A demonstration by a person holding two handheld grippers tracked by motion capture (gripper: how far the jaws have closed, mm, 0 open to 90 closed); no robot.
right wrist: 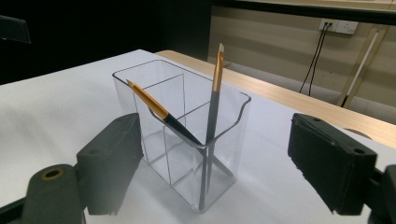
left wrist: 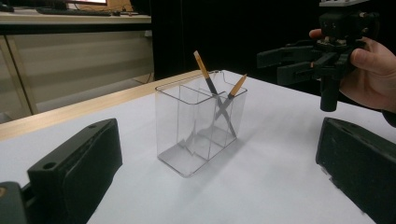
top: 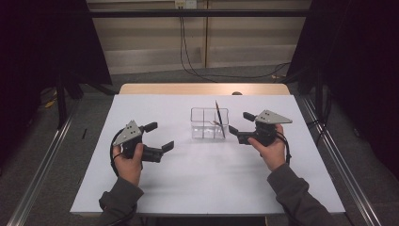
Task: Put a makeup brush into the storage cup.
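A clear plastic divided box stands mid-table. Two slim gold-and-dark sticks lean crossed in its right end: a long one and a shorter one. In the right gripper view the box stands just beyond my open right gripper, with the long stick and the short stick inside it. From above, the right gripper sits just right of the box with nothing between its fingers. My left gripper is open and empty, apart from the box on its left. The left gripper view shows the box and the right gripper.
The white tabletop has a wooden strip along its far edge. Metal rails run down both sides of the table. Cables hang down the back wall.
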